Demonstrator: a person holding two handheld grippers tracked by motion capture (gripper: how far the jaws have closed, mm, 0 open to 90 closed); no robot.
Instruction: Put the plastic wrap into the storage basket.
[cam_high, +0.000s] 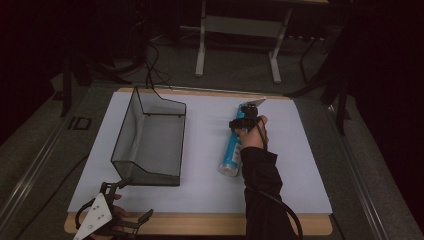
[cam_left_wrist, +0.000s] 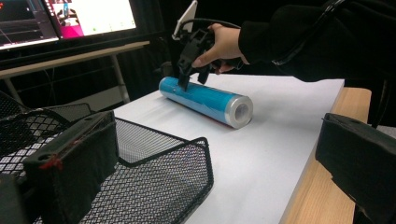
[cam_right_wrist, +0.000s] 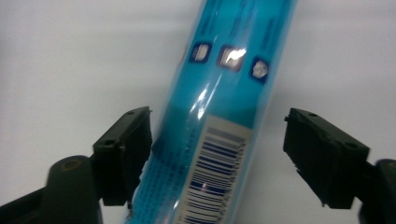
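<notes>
high view is showing the blue tube (cam_high: 231, 148) lying on the white sheet (cam_high: 300, 165) right of the mesh basket (cam_high: 150, 137), its length running away from the person, with the right gripper (cam_high: 245, 120) poised over its far end and the left gripper (cam_high: 107, 217) sitting at the near table edge, just by the basket's near corner. from up there it is not possible to tell how the right jaws are standing.

right gripper view is filling that gap: the right gripper (cam_right_wrist: 217, 154) is spread wide with the tube (cam_right_wrist: 219, 116) lying slantwise between the two black jaws, the left jaw right at the tube's edge and the right jaw well apart from it, so nothing is gripped. a barcode label is facing the camera.

left gripper view is looking across the basket (cam_left_wrist: 154, 177) at the tube's (cam_left_wrist: 205, 99) silver open end and at the hand (cam_left_wrist: 224, 44) holding the right gripper (cam_left_wrist: 191, 77) down onto the far part of it. its own jaws are standing far apart, holding nothing.
</notes>
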